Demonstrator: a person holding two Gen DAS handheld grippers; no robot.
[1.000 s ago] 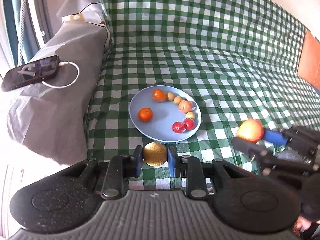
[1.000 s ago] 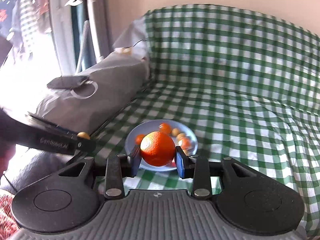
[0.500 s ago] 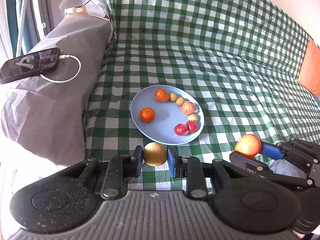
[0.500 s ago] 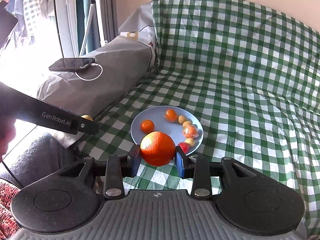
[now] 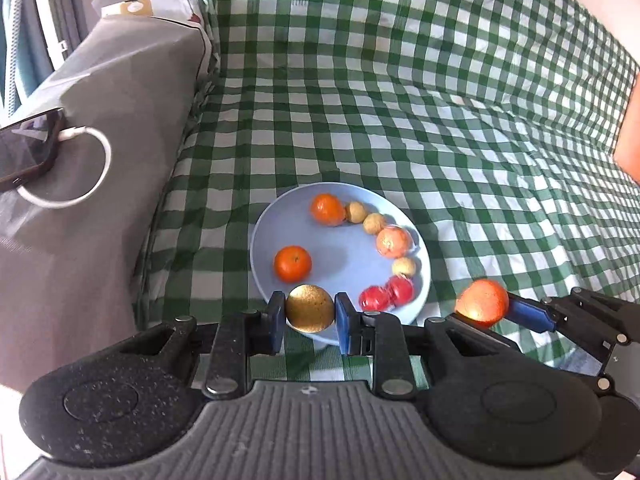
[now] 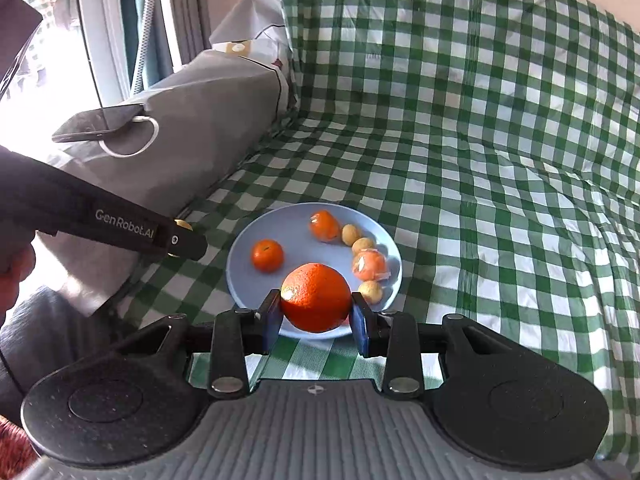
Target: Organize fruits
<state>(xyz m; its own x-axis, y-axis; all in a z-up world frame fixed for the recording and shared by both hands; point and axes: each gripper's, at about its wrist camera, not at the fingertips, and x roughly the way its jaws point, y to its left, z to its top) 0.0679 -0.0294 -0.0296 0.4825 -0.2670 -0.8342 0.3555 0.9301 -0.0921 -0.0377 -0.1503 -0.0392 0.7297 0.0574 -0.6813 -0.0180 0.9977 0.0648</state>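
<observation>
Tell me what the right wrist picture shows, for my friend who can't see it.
A big orange is pinched between the jaws of the right gripper, just in front of a blue plate of small fruit on a green checked cloth. The left gripper reaches in from the left, and a phone lies on a grey cushion.

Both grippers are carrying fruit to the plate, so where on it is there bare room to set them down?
The plate is bare in its middle and along its left rim, bordered by the lone tangerine. Its far and right rim is crowded by a curved row of fruit, from the far tangerine round to the red fruits.
</observation>
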